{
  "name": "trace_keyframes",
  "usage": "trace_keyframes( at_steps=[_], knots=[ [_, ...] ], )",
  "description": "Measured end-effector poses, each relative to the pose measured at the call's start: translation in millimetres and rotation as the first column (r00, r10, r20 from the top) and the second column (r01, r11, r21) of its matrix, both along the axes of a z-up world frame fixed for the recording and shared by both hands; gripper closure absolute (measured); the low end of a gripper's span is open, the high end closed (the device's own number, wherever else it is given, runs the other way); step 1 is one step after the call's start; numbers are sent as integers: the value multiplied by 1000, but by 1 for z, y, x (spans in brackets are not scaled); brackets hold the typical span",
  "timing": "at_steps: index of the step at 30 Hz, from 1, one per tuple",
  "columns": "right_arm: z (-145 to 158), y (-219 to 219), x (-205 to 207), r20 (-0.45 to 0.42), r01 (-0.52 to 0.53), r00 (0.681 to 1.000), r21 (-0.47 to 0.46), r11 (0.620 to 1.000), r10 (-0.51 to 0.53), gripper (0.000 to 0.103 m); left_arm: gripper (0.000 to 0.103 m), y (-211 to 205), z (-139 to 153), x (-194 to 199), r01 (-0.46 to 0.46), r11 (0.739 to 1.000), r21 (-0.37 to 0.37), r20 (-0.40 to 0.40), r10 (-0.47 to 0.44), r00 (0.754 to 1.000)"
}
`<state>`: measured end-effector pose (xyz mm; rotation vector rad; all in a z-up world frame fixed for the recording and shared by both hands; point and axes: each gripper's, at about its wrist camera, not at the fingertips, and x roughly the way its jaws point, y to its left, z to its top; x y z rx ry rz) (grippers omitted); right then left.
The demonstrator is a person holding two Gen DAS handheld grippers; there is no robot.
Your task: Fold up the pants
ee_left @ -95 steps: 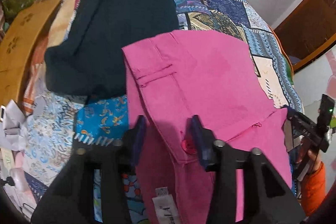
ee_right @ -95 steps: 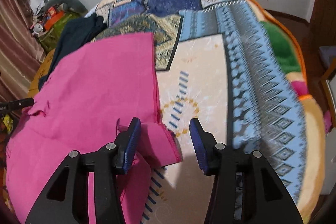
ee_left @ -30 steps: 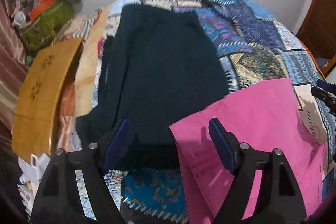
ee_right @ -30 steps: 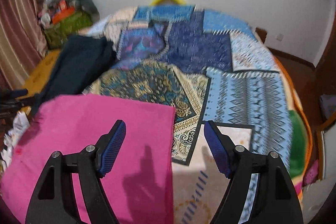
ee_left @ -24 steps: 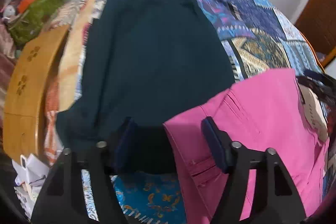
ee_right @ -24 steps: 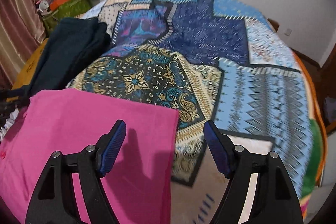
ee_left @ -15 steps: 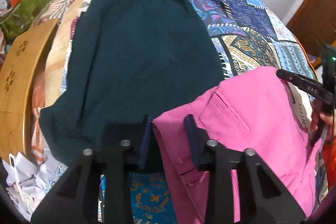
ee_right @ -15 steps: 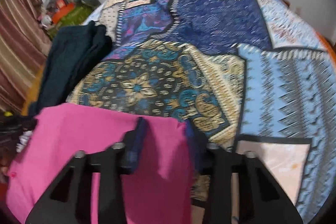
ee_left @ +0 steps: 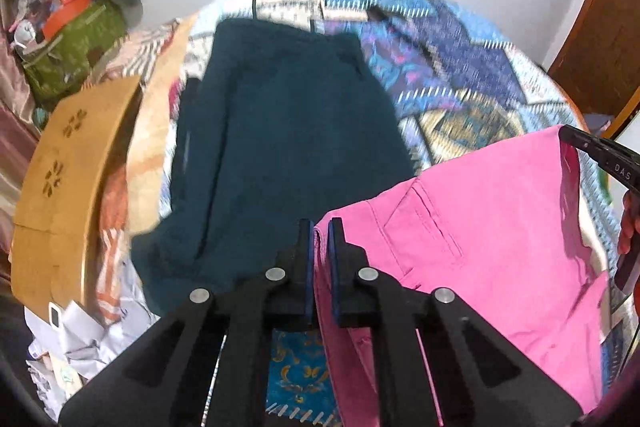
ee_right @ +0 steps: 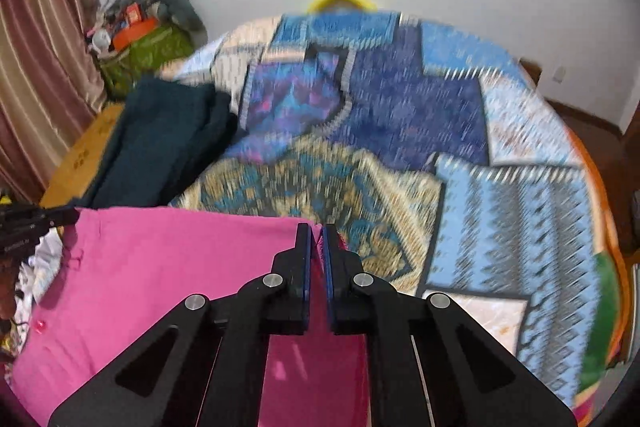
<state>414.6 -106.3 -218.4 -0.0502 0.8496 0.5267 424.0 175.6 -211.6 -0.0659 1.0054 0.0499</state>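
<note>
pants [ee_left: 480, 227] pink, on bed [ee_right: 440, 127] | left tool [ee_left: 319, 227] clamped on left corner | right tool [ee_right: 315, 231] clamped on right corner | dark garment [ee_left: 288, 131] beside

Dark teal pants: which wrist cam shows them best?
Left wrist view. The dark teal pants fill the middle of the frame, spread flat on the quilt beyond the left gripper. The right wrist view catches them only at the left edge, foreshortened and blurred.

White letters "DAS" on the black gripper bar [ee_left: 612, 163] at the right edge (other print too blurred).
</note>
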Motion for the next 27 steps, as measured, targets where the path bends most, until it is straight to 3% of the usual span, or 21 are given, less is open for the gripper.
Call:
trace_keyframes(
  at_steps=[4,9,23,27],
  knots=[
    [40,-3,-6,80,25,996,31,999,-27,98,97,-7,40,-4,6,1000,29,80,-8,997],
    [76,-8,-21,140,43,989,67,997,-52,98,97,-14,67,-18,6,999,37,122,-11,992],
    [90,-37,-104,131,22,991,72,997,-32,98,97,-40,84,-113,66,997,26,124,-69,990],
    [95,-47,-137,165,17,986,69,997,-28,98,97,-49,83,-144,95,995,43,120,-100,988]
  ],
)
